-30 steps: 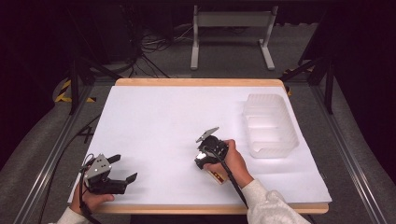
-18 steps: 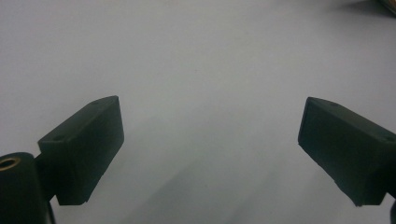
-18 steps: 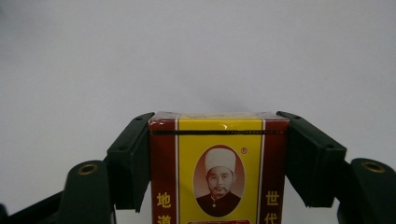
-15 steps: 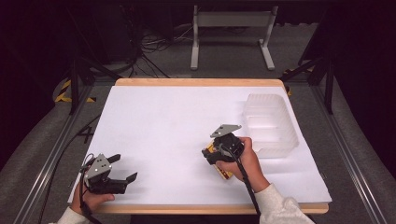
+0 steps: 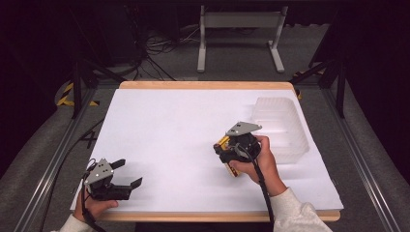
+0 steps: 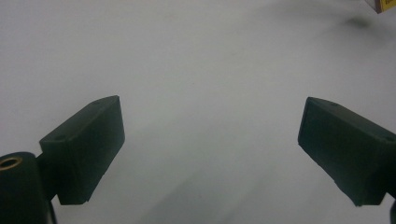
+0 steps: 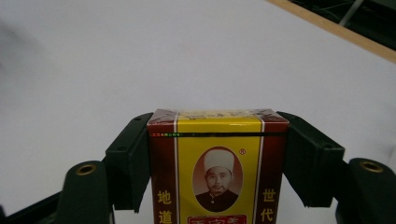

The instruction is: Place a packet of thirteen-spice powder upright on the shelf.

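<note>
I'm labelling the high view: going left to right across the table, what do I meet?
Left gripper → right gripper holding a yellow-and-red box → clear tray.

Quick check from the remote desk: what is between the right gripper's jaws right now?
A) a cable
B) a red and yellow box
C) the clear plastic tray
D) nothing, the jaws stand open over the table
B: in the right gripper view both black jaws of the right gripper press the sides of the red and yellow box; the clear plastic tray sits apart on the table.
</note>
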`<state>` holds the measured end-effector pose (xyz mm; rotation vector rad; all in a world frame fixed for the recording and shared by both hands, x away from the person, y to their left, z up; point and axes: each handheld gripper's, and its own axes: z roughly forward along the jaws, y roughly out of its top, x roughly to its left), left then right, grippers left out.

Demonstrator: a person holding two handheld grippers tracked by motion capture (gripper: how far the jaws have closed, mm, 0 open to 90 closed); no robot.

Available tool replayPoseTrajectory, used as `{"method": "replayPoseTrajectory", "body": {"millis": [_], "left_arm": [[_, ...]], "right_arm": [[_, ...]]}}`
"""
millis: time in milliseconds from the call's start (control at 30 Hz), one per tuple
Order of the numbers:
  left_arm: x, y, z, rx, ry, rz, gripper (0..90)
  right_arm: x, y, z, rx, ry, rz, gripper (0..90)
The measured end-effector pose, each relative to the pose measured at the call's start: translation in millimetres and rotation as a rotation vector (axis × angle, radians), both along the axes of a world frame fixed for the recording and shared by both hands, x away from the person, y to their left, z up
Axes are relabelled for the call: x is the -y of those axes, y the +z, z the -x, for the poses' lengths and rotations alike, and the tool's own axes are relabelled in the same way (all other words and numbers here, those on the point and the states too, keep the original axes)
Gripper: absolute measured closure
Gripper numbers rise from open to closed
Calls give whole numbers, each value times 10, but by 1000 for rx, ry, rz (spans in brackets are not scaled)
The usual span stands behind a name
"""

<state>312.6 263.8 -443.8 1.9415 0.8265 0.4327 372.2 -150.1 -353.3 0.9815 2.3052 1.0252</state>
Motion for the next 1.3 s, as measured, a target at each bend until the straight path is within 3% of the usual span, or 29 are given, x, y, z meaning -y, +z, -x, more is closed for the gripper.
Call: {"method": "replayPoseTrajectory", "body": {"millis": [167,333,733,1067,1300], "left_arm": [[-5,3,2,2,4,2,79],[-5,1,1,5,1,-4,78],[6,1,2,1,-6,-1,79],[-1,4,5,4,-10,4,78],[4,7,7,6,-12,-4,78]], "right_arm": [[29,82,-17,23,-4,-37,327],[74,159,-49,68,-33,-35,327],[183,233,-198,111,-75,-54,328],[373,362,-329,188,-158,-67,329],[551,367,-429,206,-233,-89,329]]}}
